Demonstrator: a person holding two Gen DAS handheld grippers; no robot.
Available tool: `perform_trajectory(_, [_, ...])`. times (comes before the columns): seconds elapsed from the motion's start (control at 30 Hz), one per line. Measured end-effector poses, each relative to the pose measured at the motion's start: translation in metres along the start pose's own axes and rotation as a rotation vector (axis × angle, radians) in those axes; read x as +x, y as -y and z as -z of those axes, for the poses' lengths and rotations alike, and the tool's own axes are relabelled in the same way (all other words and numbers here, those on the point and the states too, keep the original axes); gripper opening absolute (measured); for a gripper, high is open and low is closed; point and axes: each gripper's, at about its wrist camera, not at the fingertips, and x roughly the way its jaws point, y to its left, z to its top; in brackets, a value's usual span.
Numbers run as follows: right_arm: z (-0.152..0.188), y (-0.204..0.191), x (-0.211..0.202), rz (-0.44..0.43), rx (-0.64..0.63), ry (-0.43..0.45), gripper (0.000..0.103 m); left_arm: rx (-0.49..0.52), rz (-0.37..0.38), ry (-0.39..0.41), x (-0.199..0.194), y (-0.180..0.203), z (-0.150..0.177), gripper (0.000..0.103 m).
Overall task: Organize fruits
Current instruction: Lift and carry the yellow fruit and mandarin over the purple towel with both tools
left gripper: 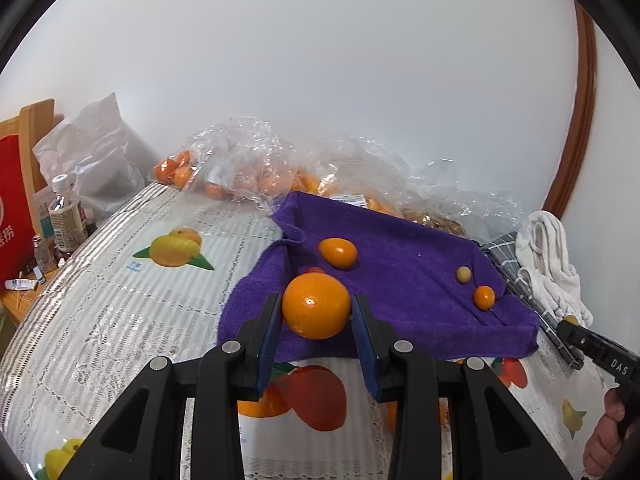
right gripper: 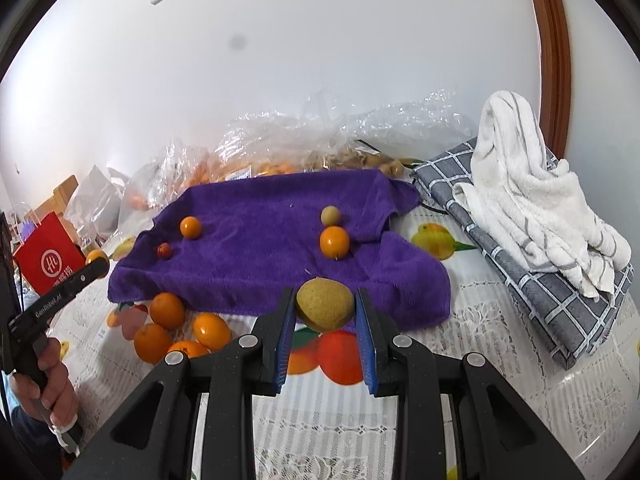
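My left gripper [left gripper: 316, 308] is shut on an orange [left gripper: 316, 306] and holds it over the near edge of the purple towel [left gripper: 400, 280]. On the towel lie an oval orange fruit [left gripper: 338, 253], a small yellow-green fruit [left gripper: 463, 274] and a small orange fruit [left gripper: 484, 297]. My right gripper [right gripper: 325, 309] is shut on a brownish-green fruit [right gripper: 325, 309] above the towel's [right gripper: 260, 256] front edge. In the right wrist view the towel holds two small orange fruits [right gripper: 334, 242] [right gripper: 190, 227], a pale fruit [right gripper: 331, 215] and a small red fruit [right gripper: 164, 250]. Several oranges [right gripper: 168, 312] lie on the tablecloth left of the right gripper.
Clear plastic bags of fruit [left gripper: 256, 176] lie behind the towel against the wall. A grey checked cloth [right gripper: 532, 272] with a white towel [right gripper: 532, 196] on it lies at the right. A red bag [right gripper: 48, 260], a bottle [left gripper: 66, 216] and small items stand at the left.
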Motion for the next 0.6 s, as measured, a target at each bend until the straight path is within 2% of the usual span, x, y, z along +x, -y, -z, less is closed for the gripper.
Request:
perform_trajectory(0.17, [-0.012,0.0,0.009,0.005,0.006,-0.001,0.029,-0.016,-0.025,0.024,-0.005,-0.005,-0.006,0.034])
perform_trajectory(0.33, [-0.033,0.001,0.018,0.017,-0.001,0.007,0.029,-0.086,0.023,0.003,-0.008,-0.009,-0.022,0.034])
perform_trajectory(0.6, [-0.063,0.014,0.052,-0.008,0.055,-0.013,0.029,-0.075,0.053,0.002,0.014,0.012,-0.058,0.034])
